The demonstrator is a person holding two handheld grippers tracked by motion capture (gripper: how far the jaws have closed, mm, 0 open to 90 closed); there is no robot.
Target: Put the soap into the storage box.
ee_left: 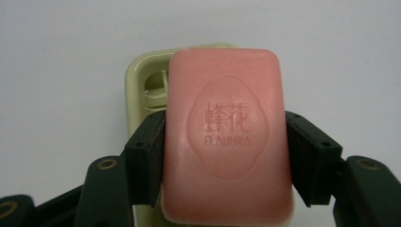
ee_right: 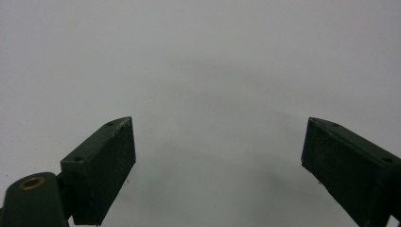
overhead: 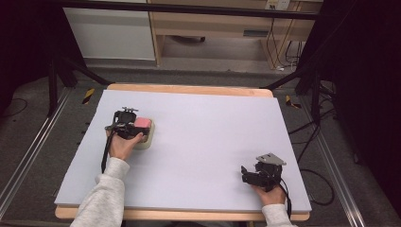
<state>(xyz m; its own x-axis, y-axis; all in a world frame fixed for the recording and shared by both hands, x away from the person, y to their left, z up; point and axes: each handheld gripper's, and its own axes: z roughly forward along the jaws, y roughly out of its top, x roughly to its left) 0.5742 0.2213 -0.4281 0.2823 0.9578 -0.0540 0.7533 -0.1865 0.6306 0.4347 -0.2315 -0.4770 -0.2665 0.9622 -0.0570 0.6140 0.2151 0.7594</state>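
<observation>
Left gripper (ee_left: pixel 226 142): jaws closed against the two long sides of a pink soap bar (ee_left: pixel 227 137), pads touching it on both sides; holding it. In the high view the left gripper (overhead: pixel 126 124) sits at the left-middle of the table, held by the left hand (overhead: pixel 124 145).
Soap bar: pink, rounded rectangle, embossed oval with characters and "FLAUHRA" on its top face. Sits over a pale yellow-green soap dish (ee_left: pixel 142 80); whether it rests in the dish or is lifted just clear, cannot tell. In the high view the soap bar (overhead: pixel 143 123) shows just right of the left gripper.
Soap dish: pale yellow-green, rounded corners, ribbed insert visible at its upper left where the soap leaves it uncovered. Soap sits shifted toward the dish's right side in the left gripper view. In the high view the soap dish (overhead: pixel 145 140) lies on the mat, partly behind the hand.
Right gripper (ee_right: pixel 217 156): jaws wide apart, nothing between them, bare mat beneath. In the high view the right gripper (overhead: pixel 259 175) is at the near right of the table, well apart from the soap, held by the right hand (overhead: pixel 269 193); grey three-cornered plate on top.
Table (overhead: pixel 198 90): wooden top covered by a pale lavender mat (overhead: pixel 208 142).
Sleeves: light grey, both forearms entering from the bottom.
</observation>
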